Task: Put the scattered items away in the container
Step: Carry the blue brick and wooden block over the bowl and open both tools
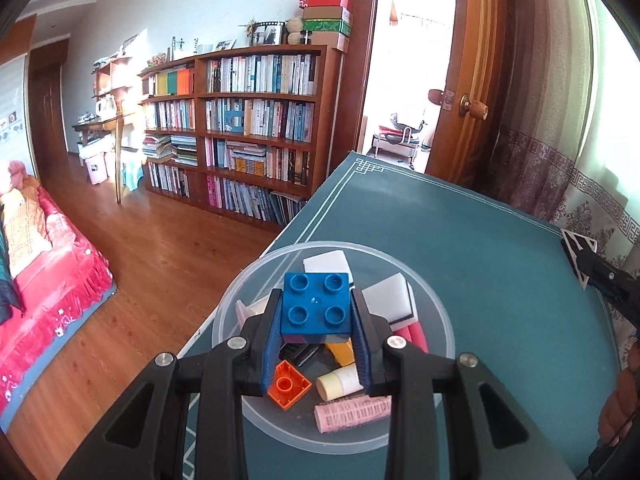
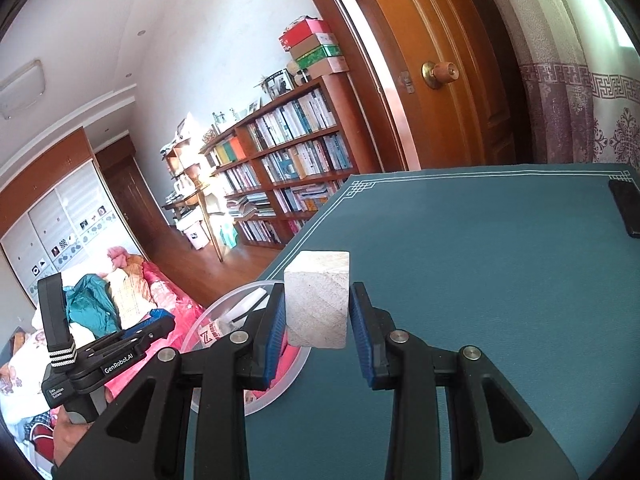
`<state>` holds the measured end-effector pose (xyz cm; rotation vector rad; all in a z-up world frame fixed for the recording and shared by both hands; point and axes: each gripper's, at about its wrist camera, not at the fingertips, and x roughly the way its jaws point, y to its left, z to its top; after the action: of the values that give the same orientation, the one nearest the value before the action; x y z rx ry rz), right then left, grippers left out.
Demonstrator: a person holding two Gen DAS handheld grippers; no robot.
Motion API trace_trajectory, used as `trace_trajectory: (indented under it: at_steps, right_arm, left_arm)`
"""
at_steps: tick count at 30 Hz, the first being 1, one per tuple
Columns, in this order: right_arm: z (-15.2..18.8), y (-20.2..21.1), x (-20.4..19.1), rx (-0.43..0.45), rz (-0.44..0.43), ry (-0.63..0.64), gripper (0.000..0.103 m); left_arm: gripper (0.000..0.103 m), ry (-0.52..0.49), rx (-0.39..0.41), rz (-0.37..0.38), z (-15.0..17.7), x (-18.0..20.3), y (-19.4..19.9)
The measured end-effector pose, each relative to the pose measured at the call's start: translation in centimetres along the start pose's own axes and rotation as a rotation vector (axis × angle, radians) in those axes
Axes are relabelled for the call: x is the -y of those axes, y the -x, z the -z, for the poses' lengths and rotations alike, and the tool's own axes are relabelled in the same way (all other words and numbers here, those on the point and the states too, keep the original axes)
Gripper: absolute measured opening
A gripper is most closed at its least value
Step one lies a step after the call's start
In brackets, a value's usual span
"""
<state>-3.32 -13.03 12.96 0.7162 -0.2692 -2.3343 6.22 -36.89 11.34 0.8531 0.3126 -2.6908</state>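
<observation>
Counter (image 2: 500, 264): teal cover, white border.
Container (image 1: 436, 296): clear, on counter, holding bricks, sponges, a pink roller.
Left hand-held gripper (image 1: 316, 312): clamped on blue brick (image 1: 316, 306) above container; "GenRobot.AI" readable only from right wrist.
Right hand-held gripper (image 2: 318, 308): around pale block (image 2: 318, 300); grip unclear.

Bowl: clear round plastic bowl (image 1: 436, 300) on teal table mat (image 1: 500, 240), lower centre.
Block: blue four-stud toy brick (image 1: 316, 306) above bowl.
Cube: pale stone cube (image 2: 318, 300) right of bowl.

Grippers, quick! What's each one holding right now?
Left gripper: shut on the blue block, above the bowl.
Right gripper: around the white cube; grip cannot be told.
</observation>
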Motion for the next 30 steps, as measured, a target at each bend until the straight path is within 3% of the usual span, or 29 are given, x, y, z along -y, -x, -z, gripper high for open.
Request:
trace_trajectory:
  at_steps: [5, 13, 30]
  right_arm:
    - [0.9, -1.5, -1.4, -0.044, 0.000, 0.009, 0.034]
    - [2.5, -4.6, -3.8, -0.118, -0.016, 0.025, 0.034]
    - [4.5, -9.0, -5.8, -0.215, -0.019, 0.035, 0.034]
  left_arm:
    - [0.035, 0.010, -0.041, 0.013, 0.6, -1.1, -1.1]
    - [0.035, -0.029, -0.136, 0.109, 1.9, -0.8, -3.5]
    - [0.035, -0.042, -0.207, 0.144, 3.7, -1.2, -5.9]
